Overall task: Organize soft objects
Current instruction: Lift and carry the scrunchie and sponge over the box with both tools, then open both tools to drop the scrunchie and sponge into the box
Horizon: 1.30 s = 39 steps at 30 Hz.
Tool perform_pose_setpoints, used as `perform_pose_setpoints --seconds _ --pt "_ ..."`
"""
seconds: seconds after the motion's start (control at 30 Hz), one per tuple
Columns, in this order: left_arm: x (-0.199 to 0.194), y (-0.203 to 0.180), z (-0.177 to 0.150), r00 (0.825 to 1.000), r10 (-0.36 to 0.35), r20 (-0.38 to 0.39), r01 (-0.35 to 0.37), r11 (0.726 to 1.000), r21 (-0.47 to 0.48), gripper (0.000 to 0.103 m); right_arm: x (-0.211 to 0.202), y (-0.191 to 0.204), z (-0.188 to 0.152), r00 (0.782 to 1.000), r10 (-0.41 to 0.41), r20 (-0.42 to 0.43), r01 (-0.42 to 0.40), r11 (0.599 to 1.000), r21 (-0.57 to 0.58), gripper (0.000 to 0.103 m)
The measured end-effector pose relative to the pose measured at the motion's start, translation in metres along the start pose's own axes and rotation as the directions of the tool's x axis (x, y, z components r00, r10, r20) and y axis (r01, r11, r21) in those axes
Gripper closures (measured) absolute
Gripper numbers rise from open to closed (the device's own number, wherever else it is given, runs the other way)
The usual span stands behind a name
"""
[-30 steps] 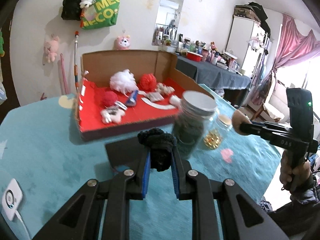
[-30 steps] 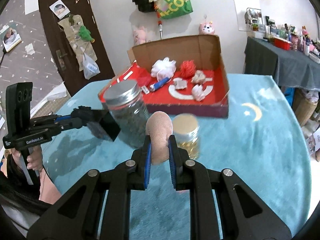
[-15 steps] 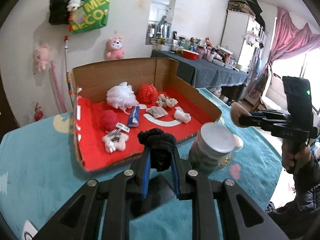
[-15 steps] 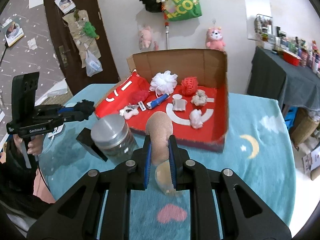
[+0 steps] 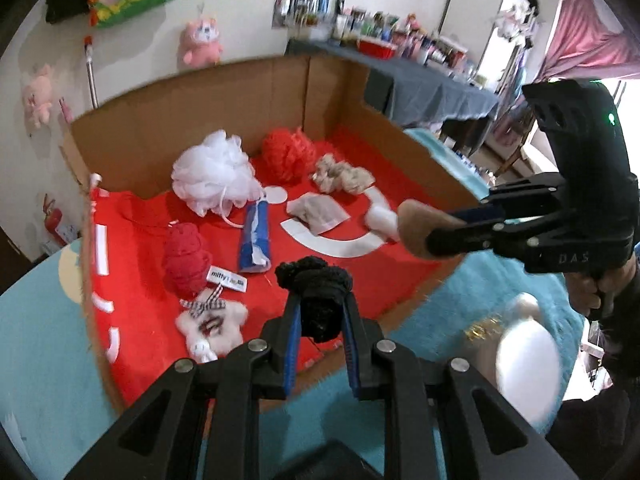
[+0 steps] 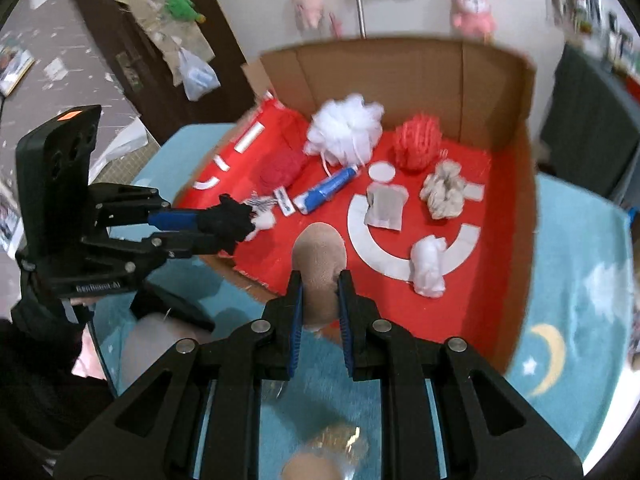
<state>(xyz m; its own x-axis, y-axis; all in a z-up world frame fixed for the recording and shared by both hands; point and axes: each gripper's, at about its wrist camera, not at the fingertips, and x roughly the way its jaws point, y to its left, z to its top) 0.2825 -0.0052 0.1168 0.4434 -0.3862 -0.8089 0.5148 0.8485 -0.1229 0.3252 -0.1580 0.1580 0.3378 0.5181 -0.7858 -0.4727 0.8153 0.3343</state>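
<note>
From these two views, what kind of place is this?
Most likely a lived-in room at home, perhaps a bedroom. Plush toys hang on the wall, pink curtains cover a window, and a side table is crowded with bottles.

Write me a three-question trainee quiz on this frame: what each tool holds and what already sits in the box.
1. True or false: the left tool is shut on a black fuzzy item.
2. What is the right tool carrying? A) white mesh puff B) tan plush piece C) blue tube
3. Fill in: the white mesh puff lies in the cardboard box next to the ____ mesh puff.

Key: 1 true; 2 B, the tan plush piece; 3 red.
</note>
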Motion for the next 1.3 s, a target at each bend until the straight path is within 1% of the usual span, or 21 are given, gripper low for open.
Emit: perform_pose_setpoints --seconds 0.17,0.2,0.27,0.4,0.57,0.6,0.77,0.87,0.9,0.93,0.97,1.03,1.1,1.13,1.23,1.27,1.3 --pt "0.036 0.008 0.014 0.996 -0.001 -0.086 0.001 1.0 0.003 0.083 0.041 -0.023 0.02 0.994 0.007 -0.113 -0.002 0.999 0.047 0.086" --pt "0.043 0.01 0.016 0.995 -0.002 -0.104 0.002 1.0 -0.002 0.082 0.047 -0.024 0.022 0.992 0.008 -0.125 -0.002 0.999 0.05 0.085" --pt "0.054 0.015 0.019 0.991 -0.005 -0.135 0.002 1.0 -0.02 0.082 0.059 -0.025 0.026 0.987 0.007 -0.163 0.0 0.999 0.042 0.085" --pt "0.071 0.018 0.023 0.983 -0.007 -0.185 0.001 0.999 -0.034 0.081 0.074 -0.024 0.029 0.977 -0.028 -0.209 0.033 0.999 0.02 0.085" --pt "0.077 0.019 0.026 0.981 -0.01 -0.194 0.003 0.999 -0.036 0.081 0.084 -0.026 0.03 0.967 -0.045 -0.253 0.053 0.998 0.025 0.084" --pt "0.077 0.018 0.026 0.981 -0.007 -0.193 0.001 0.999 -0.034 0.081 0.086 -0.026 0.029 0.963 -0.061 -0.262 0.068 0.997 0.019 0.084" --pt "0.081 0.018 0.026 0.979 -0.007 -0.203 0.001 0.999 -0.034 0.079 0.089 -0.022 0.026 0.958 -0.087 -0.272 0.089 0.996 -0.005 0.081" --pt "0.084 0.017 0.025 0.98 -0.002 -0.201 -0.005 0.999 -0.032 0.075 0.091 -0.016 0.028 0.96 -0.094 -0.263 0.092 0.996 -0.019 0.073" --pt "0.085 0.017 0.025 0.98 0.0 -0.201 -0.007 0.999 -0.031 0.075 0.091 -0.014 0.027 0.961 -0.094 -0.261 0.092 0.996 -0.02 0.065" --pt "0.085 0.017 0.024 0.98 0.003 -0.201 -0.009 0.999 -0.031 0.075 0.091 -0.012 0.026 0.962 -0.096 -0.256 0.094 0.995 -0.021 0.052" --pt "0.085 0.017 0.023 0.98 0.005 -0.199 -0.011 0.999 -0.031 0.074 0.09 -0.01 0.026 0.963 -0.098 -0.251 0.095 0.995 -0.025 0.048" --pt "0.08 0.016 0.021 0.981 0.008 -0.192 -0.014 0.999 -0.031 0.067 0.086 -0.006 0.028 0.966 -0.112 -0.234 0.106 0.994 -0.036 0.047" --pt "0.072 0.017 0.019 0.984 0.015 -0.175 -0.021 0.999 -0.037 0.056 0.082 -0.003 0.029 0.968 -0.128 -0.217 0.124 0.992 -0.032 0.047" --pt "0.067 0.016 0.018 0.986 0.017 -0.163 -0.024 0.999 -0.041 0.054 0.079 -0.003 0.029 0.969 -0.13 -0.212 0.127 0.991 -0.029 0.047" --pt "0.052 0.017 0.016 0.991 0.034 -0.133 -0.042 0.997 -0.061 0.043 0.069 -0.003 0.03 0.971 -0.145 -0.191 0.146 0.989 -0.009 0.046" --pt "0.046 0.017 0.015 0.992 0.041 -0.117 -0.049 0.996 -0.07 0.036 0.065 -0.002 0.03 0.971 -0.154 -0.181 0.156 0.988 0.0 0.044" --pt "0.04 0.017 0.015 0.993 0.049 -0.103 -0.058 0.995 -0.078 0.026 0.059 -0.002 0.03 0.972 -0.165 -0.166 0.171 0.985 0.017 0.037"
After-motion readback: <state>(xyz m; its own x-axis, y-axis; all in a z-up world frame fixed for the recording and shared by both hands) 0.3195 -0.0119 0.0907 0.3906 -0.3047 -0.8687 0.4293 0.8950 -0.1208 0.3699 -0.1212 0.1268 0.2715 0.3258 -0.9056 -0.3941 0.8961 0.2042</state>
